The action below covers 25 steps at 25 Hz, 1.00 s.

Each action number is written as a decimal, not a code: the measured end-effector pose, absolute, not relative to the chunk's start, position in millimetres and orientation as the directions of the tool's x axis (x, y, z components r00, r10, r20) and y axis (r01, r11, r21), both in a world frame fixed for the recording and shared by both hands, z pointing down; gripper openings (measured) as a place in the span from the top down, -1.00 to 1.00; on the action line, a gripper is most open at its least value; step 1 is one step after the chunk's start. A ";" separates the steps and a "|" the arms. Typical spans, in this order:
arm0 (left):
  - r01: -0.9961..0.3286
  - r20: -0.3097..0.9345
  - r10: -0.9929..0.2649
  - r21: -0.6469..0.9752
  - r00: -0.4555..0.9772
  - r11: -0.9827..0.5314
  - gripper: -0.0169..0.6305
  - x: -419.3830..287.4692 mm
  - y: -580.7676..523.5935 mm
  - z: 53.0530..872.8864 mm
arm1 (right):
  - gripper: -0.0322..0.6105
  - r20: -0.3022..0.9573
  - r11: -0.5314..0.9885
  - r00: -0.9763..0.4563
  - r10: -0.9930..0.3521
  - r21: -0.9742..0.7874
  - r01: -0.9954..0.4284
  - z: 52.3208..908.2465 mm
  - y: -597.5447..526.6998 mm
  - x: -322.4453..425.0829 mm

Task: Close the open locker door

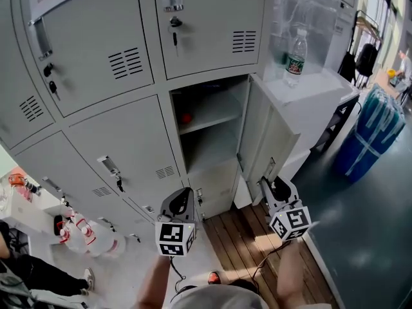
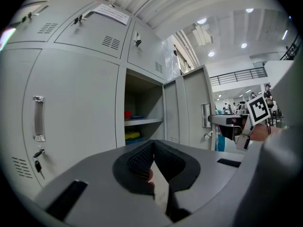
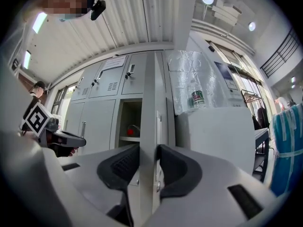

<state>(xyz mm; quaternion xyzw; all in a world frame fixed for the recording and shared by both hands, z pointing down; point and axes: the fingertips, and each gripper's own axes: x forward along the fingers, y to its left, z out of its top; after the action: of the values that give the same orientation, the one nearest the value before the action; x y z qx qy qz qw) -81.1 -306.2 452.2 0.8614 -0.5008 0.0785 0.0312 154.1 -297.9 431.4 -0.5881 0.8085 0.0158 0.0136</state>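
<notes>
The door (image 1: 261, 131) stood swung out, its edge pinched by the right tongs (image 3: 148, 151); the left tongs (image 2: 152, 148) were shut, empty. That thin pinch might slip off mid-swing, leaving it ajar.

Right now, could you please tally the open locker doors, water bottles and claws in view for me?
open locker door: 1
water bottle: 1
claws: 2 (left claw, right claw)
Total: 4
</notes>
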 end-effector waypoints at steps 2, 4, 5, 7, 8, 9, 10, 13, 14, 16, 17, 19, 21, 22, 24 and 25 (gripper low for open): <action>-0.873 0.169 -0.862 -0.026 0.477 -0.488 0.88 -85.1 -304.9 452.6 | 0.46 -0.044 0.332 -0.333 -0.942 0.011 -0.943 431.2 -296.9 144.9; -0.876 0.171 -0.866 -0.030 0.470 -0.482 0.88 -88.0 -303.8 453.1 | 0.44 -0.047 0.361 -0.361 -0.931 0.016 -0.933 431.3 -296.6 134.4; -0.878 0.172 -0.868 -0.032 0.467 -0.478 0.88 -89.4 -303.3 453.1 | 0.44 -0.048 0.376 -0.376 -0.925 0.017 -0.926 431.5 -296.5 128.8; -0.882 0.170 -0.872 -0.032 0.459 -0.471 0.88 -92.6 -302.3 452.3 | 0.44 -0.050 0.411 -0.411 -0.910 0.020 -0.911 431.9 -296.4 116.5; -0.884 0.169 -0.874 -0.033 0.455 -0.466 0.88 -94.3 -301.9 451.5 | 0.44 -0.050 0.429 -0.429 -0.902 0.022 -0.903 432.1 -296.6 110.1; -0.886 0.167 -0.877 -0.034 0.450 -0.462 0.88 -96.0 -301.5 450.7 | 0.44 -0.051 0.444 -0.445 -0.894 0.025 -0.895 432.1 -297.1 104.0; -0.888 0.166 -0.879 -0.037 0.446 -0.457 0.88 -97.7 -301.1 450.1 | 0.44 -0.052 0.458 -0.459 -0.887 0.028 -0.888 432.2 -297.8 98.3; -0.895 0.166 -0.887 -0.044 0.431 -0.444 0.88 -104.9 -299.6 449.1 | 0.44 -0.059 0.484 -0.484 -0.873 0.026 -0.875 432.2 -300.1 84.4; -0.898 0.166 -0.890 -0.046 0.425 -0.438 0.88 -108.1 -299.4 448.9 | 0.44 -0.061 0.489 -0.489 -0.870 0.026 -0.872 432.0 -301.2 80.6; -0.905 0.167 -0.896 -0.049 0.411 -0.424 0.88 -115.2 -299.5 448.0 | 0.43 -0.062 0.498 -0.498 -0.865 0.026 -0.867 431.6 -303.7 73.6; -0.908 0.167 -0.900 -0.050 0.403 -0.416 0.88 -119.0 -299.7 447.4 | 0.43 -0.061 0.502 -0.503 -0.862 0.028 -0.864 431.4 -304.9 70.2; -0.915 0.166 -0.907 -0.050 0.388 -0.400 0.88 -126.1 -300.5 446.5 | 0.43 -0.059 0.513 -0.514 -0.856 0.032 -0.858 431.2 -307.0 63.3; -0.920 0.166 -0.912 -0.050 0.376 -0.389 0.88 -131.9 -301.8 445.9 | 0.43 -0.058 0.530 -0.531 -0.846 0.034 -0.848 430.9 -309.3 55.6; -0.922 0.166 -0.913 -0.051 0.372 -0.385 0.88 -134.1 -302.6 445.9 | 0.43 -0.057 0.540 -0.541 -0.839 0.035 -0.841 430.7 -310.8 51.5; -0.924 0.166 -0.916 -0.052 0.365 -0.378 0.88 -137.6 -304.0 446.1 | 0.44 -0.053 0.558 -0.559 -0.827 0.038 -0.829 430.5 -314.3 43.2; -0.925 0.166 -0.917 -0.053 0.362 -0.375 0.88 -138.9 -304.7 446.2 | 0.45 -0.052 0.566 -0.567 -0.822 0.040 -0.824 430.5 -316.0 39.0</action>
<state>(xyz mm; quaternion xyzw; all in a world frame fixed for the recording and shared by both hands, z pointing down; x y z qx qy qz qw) -138.9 -304.7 446.2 0.8250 -0.5584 0.0840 0.0246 39.0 -316.0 430.5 -0.4649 0.8847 0.0296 0.0136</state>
